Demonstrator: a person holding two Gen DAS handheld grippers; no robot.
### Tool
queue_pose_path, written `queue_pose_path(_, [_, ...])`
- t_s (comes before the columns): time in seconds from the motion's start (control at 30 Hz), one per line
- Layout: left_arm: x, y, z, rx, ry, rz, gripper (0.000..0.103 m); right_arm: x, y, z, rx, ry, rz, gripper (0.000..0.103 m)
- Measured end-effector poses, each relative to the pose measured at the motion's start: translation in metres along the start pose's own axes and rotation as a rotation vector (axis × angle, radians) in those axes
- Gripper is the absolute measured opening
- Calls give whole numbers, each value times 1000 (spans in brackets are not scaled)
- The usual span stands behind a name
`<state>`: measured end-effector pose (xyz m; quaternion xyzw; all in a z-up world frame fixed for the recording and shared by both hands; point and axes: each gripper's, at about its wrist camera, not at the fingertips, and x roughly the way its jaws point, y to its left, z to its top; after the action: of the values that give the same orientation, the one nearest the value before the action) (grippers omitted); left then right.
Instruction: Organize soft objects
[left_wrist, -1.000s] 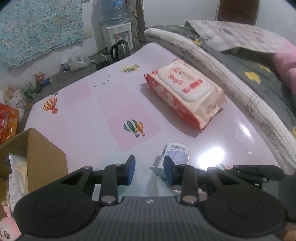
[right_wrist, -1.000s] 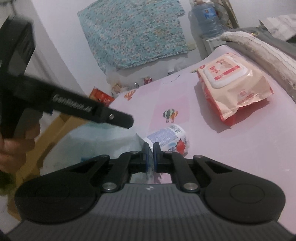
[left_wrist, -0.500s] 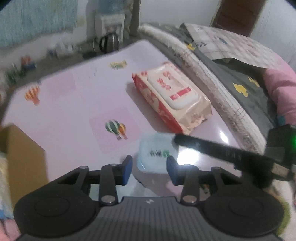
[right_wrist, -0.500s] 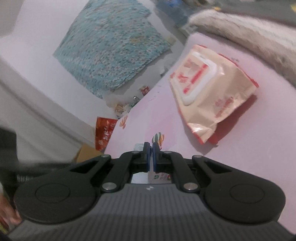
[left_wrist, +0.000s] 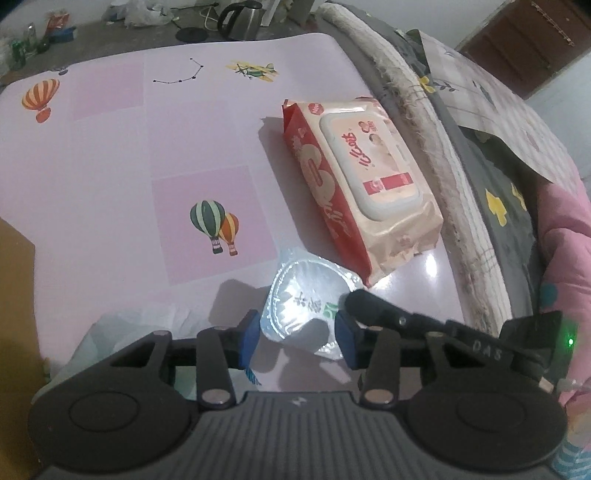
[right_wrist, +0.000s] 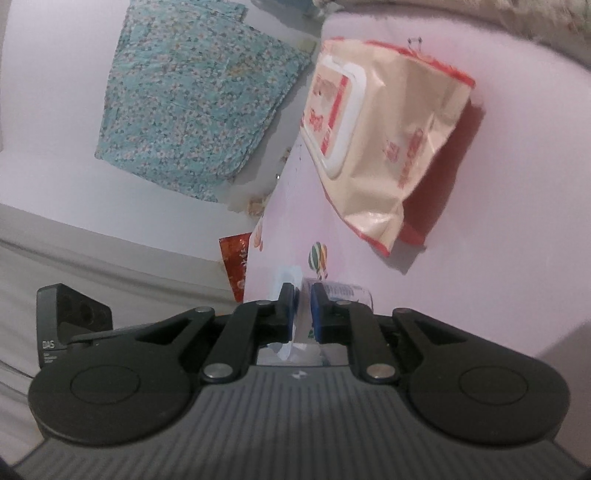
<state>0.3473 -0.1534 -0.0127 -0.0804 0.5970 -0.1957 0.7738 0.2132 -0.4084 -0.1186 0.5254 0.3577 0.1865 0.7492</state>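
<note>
A small clear plastic pack with a foil face (left_wrist: 308, 295) lies on the pink table (left_wrist: 110, 155), between the blue pads of my open left gripper (left_wrist: 297, 338). My right gripper (right_wrist: 303, 308), tilted on its side, is shut on the edge of that pack (right_wrist: 341, 291); its finger (left_wrist: 384, 308) reaches in from the right in the left wrist view. A large peach and red wet-wipes pack (left_wrist: 360, 177) lies flat beyond, also shown in the right wrist view (right_wrist: 373, 122). A white crumpled bag (left_wrist: 140, 321) lies at the near left.
A bed with a white blanket roll (left_wrist: 424, 110) and pink bedding (left_wrist: 569, 236) runs along the table's right side. A cardboard box (left_wrist: 14, 280) stands at the left edge. A kettle (left_wrist: 240, 18) sits on the floor beyond. A teal cloth (right_wrist: 195, 92) hangs on the wall.
The right gripper has rolled onto its side and turned the small pack from lying on its side to foil face up. The left gripper has opened wider and come over the pack.
</note>
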Motion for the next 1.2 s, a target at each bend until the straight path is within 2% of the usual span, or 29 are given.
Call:
queue_pose_path(0.23, [5, 6, 5, -51, 4, -4, 34, 4, -10, -3, 52, 13, 26, 11])
queue_pose_path(0.47, [-3, -1, 2, -37, -19, -10, 19, -3, -11, -4, 67, -6, 43, 7])
queue_pose_path(0.67, [-11, -9, -5, -21, -27, -18, 19, -11, -6, -10, 52, -24, 28, 7])
queue_pose_path(0.9, [-42, -17, -18, -3, -78, -58, 19, -37, 30, -18, -22, -58, 31, 7])
queue_pose_path(1.07, [-90, -18, -39, -1, -149, -93, 19, -58, 75, -33, -106, -66, 49, 7])
queue_pose_path(1.2, [-142, -5, -66, -25, -241, -104, 19, -65, 125, -55, -207, -43, 75, 7])
